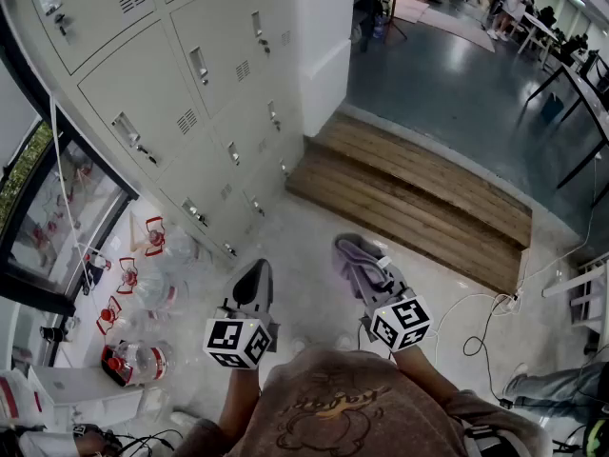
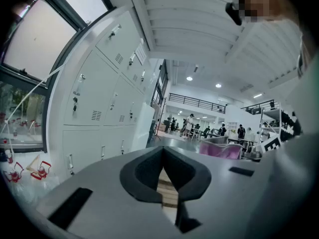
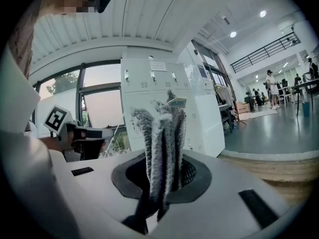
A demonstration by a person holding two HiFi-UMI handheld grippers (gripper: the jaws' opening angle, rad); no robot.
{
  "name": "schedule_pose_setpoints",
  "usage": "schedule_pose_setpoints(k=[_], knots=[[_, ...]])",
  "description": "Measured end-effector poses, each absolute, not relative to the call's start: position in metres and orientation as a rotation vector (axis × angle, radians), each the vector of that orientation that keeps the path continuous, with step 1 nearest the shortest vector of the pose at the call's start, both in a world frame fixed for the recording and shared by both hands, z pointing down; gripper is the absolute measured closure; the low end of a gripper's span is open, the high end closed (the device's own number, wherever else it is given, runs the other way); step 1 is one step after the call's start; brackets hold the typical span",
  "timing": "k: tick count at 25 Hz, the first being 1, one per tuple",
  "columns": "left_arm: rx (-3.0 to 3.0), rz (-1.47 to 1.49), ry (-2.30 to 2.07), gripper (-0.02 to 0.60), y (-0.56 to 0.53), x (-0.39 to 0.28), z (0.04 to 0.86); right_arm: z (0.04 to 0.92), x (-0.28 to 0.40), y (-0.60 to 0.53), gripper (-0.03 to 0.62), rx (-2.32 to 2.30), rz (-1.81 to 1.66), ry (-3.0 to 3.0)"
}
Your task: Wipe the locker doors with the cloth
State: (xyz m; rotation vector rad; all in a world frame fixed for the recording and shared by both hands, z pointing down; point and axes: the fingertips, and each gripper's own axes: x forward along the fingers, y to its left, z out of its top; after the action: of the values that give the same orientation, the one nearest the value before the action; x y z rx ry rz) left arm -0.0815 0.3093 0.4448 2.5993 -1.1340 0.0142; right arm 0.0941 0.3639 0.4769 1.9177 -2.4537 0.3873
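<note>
Purple cloth (image 3: 158, 133) sticks up, pinched between the jaws of your right gripper (image 3: 160, 180), ready to wipe the locker doors (image 1: 181, 84); your left gripper (image 2: 163, 166) has its jaws pressed together, empty.

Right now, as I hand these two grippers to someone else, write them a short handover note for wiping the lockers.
Left gripper: jaws shut, nothing between them.
Right gripper: shut on the bunched lilac cloth, which sticks out past the jaws.
Pale grey metal locker doors: ahead and to the person's left. Neither the cloth nor a gripper touches them.
Done: the cloth is in the grip. Whether any door has been wiped cannot be told.
Left: bring the cloth onto the doors and wipe them.
</note>
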Motion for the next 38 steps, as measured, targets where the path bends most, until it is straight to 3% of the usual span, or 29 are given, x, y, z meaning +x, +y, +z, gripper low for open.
schedule_pose_setpoints(k=[23,38], knots=[[2.680,0.011,-1.026,0.578,0.260,-0.121,0.449,0.487,0.050,0.321,0.539,2.026,0.402,-2.395],[2.673,0.014,-1.077,0.577,0.142,-0.086,0.459,0.484,0.071,0.186,0.539,1.921,0.392,-2.494]])
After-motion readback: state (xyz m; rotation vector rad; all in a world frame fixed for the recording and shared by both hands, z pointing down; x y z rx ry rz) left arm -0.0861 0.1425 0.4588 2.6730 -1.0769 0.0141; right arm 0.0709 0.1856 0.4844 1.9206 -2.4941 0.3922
